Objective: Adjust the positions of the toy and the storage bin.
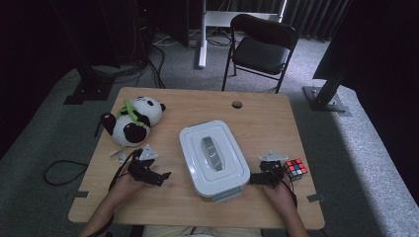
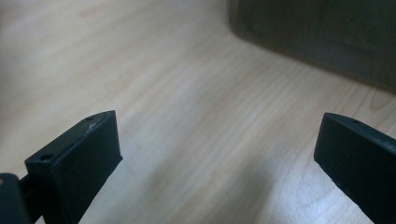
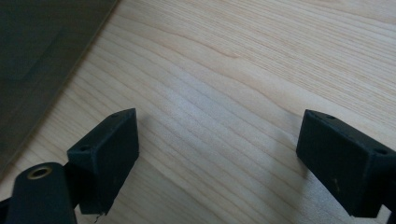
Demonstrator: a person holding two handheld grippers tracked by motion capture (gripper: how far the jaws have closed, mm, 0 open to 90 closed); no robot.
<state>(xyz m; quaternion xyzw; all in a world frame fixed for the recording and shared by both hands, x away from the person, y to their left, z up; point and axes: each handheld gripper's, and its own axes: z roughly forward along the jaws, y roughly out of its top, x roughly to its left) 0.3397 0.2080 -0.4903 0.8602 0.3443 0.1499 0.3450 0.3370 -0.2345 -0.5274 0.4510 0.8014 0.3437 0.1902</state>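
I hold a gripper in each hand over a light wooden surface [image 1: 197, 207]. My left gripper [image 1: 160, 177] sits near the front left, pointing toward a white lidded box [image 1: 213, 158] that lies in the middle of the surface. Its jaws stand wide apart with nothing between them; in the left gripper view I see bare wood grain in the gap, and the dark, blurred side of the box [image 2: 317, 37] fills the upper right corner, apart from the jaws.

My right gripper [image 1: 254, 177] sits on the other side of the box, near its front right corner, pointing toward it. Its jaws are also spread wide and empty. In the right gripper view they frame plain wood, and the box's dark edge [image 3: 42, 56] runs down the upper left, near but not touching the left jaw.

The box has a grey handle [image 1: 213, 152] set into the top of its lid, and the lid is on. A stuffed panda [image 1: 131, 121] with a green strap lies on the surface at the back left, well apart from my left gripper. A puzzle cube [image 1: 295, 168] with coloured squares rests just beside my right gripper, toward the right edge. Beyond the surface a black folding chair [image 1: 259, 49] stands on grey carpet.
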